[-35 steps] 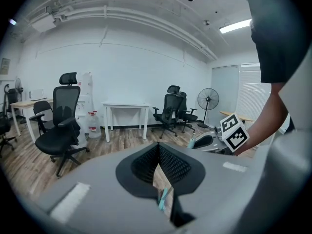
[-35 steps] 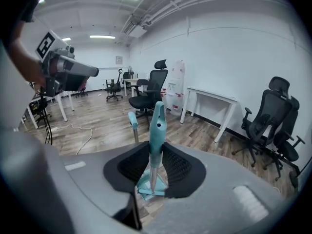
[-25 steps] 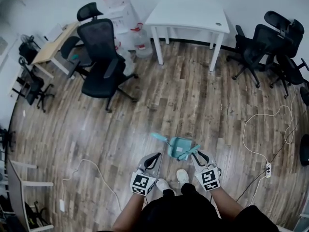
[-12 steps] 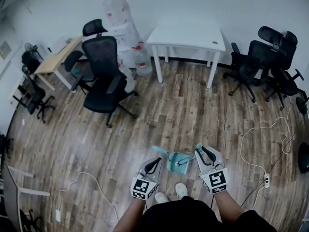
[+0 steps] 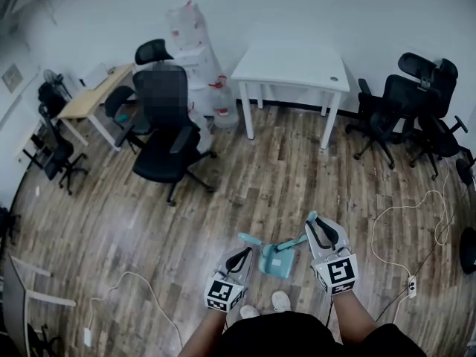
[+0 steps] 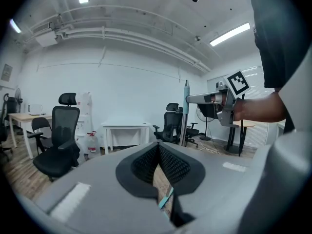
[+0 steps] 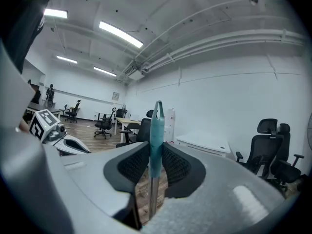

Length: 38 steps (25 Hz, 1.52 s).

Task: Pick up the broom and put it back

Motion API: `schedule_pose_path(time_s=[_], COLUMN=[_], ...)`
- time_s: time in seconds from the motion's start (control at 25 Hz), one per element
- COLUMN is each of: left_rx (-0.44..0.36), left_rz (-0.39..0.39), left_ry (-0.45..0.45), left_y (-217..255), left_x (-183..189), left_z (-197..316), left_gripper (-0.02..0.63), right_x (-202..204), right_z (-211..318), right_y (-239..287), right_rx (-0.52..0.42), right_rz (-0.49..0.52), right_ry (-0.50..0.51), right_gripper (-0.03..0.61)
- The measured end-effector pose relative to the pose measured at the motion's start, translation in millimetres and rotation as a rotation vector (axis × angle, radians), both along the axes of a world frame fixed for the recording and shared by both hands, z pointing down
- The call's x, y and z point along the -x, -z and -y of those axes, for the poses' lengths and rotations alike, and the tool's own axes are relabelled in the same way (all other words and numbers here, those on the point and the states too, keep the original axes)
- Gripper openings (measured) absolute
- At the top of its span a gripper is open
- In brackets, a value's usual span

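No legible word, number or brand anywhere. Black-and-white square marker (image 5: 222, 292) on cube of left tongs (image 5: 242, 253), second square marker (image 5: 340, 271) on cube of right tongs (image 5: 314, 220): block patterns only, no letters or digits. Red markings on stacked water jugs (image 5: 195, 47) by far wall: too small to read. Framed notice (image 5: 11, 78) on left wall: print not resolved.

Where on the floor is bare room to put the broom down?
Free: the wide floor between the black chair, the white table and the dustpan. Crowded: the right side, with chairs and a cable.
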State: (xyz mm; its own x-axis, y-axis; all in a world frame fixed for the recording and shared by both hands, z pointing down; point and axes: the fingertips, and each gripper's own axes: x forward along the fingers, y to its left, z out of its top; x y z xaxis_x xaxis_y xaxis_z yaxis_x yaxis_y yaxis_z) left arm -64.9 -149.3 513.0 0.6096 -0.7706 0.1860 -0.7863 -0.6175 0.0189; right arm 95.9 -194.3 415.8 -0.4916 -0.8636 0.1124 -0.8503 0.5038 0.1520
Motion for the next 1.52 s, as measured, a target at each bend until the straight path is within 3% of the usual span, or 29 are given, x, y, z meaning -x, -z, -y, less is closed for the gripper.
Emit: schedule_pose_path(time_s=[0.44, 1.52], left_rx=[0.006, 0.095], left_rz=[0.008, 0.061], left_ry=[0.010, 0.033], left_y=[3.6, -30.6], left_x=[10.8, 16.4], left_z=[-4.3, -27.3], left_gripper=[0.018, 0.020], right_x=[7.3, -13.3], right_z=[2.5, -33.0], right_y=[-14.8, -138.8], right_rx=[0.030, 0.211], right_rz=[-0.010, -0.217], right_ry=[0.001, 0.063], right_gripper=[0.089, 0.089])
